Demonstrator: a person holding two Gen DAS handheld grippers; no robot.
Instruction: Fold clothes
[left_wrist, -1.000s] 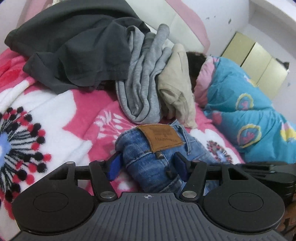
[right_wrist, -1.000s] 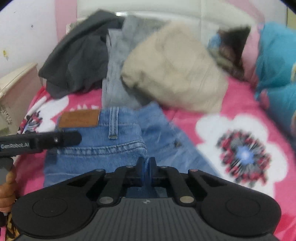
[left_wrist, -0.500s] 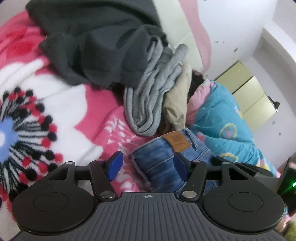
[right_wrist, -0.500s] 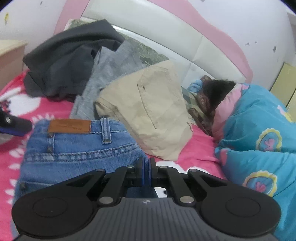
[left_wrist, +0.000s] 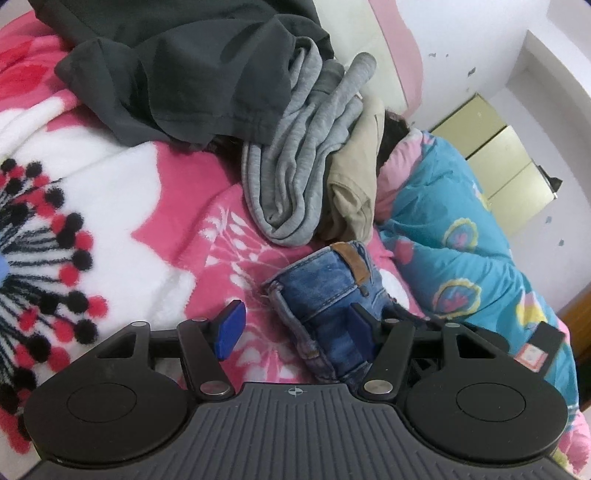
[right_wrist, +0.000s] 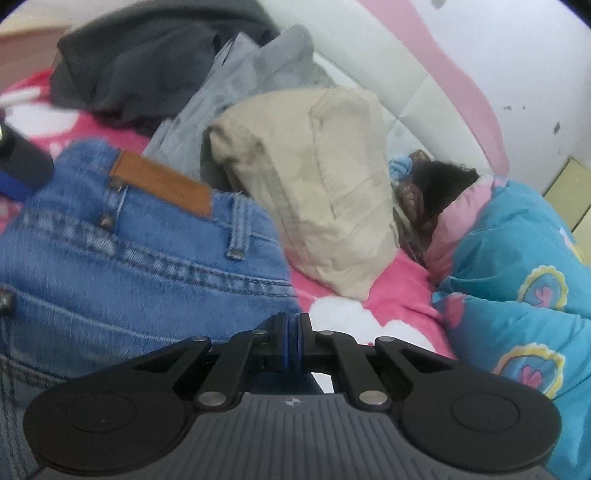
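Two handheld grippers work over a bed spread with a pink floral blanket (left_wrist: 173, 206). The left gripper (left_wrist: 291, 328) stands wide, its blue pads (left_wrist: 231, 326) well apart; one edge of the folded blue jeans (left_wrist: 325, 291) lies between them, close against the right-hand finger, though whether it touches cannot be told. The right gripper (right_wrist: 291, 341) is drawn narrow, its pads pinched on a fold of the jeans' denim (right_wrist: 122, 269) at the near edge.

The jeans lie folded on the blanket, waistband turned toward the headboard, a tan leather patch (right_wrist: 162, 184) and a belt loop (right_wrist: 238, 229) showing in the right wrist view. Beyond them is a heap of unfolded clothes: a beige garment (right_wrist: 314, 177) just beside the jeans' waistband, a grey garment (left_wrist: 295, 177) crumpled next to it, and a dark charcoal garment (left_wrist: 177, 66) draped over the grey one's far end. The pile rests against a white and pink padded headboard (right_wrist: 424, 92).

To the right, a person lies under a turquoise quilt (left_wrist: 454, 236) patterned with hearts, only dark hair (right_wrist: 439, 177) showing above a pink edge. Yellow cabinet doors (left_wrist: 498, 158) stand against the white wall behind. The right wrist view is somewhat blurred.
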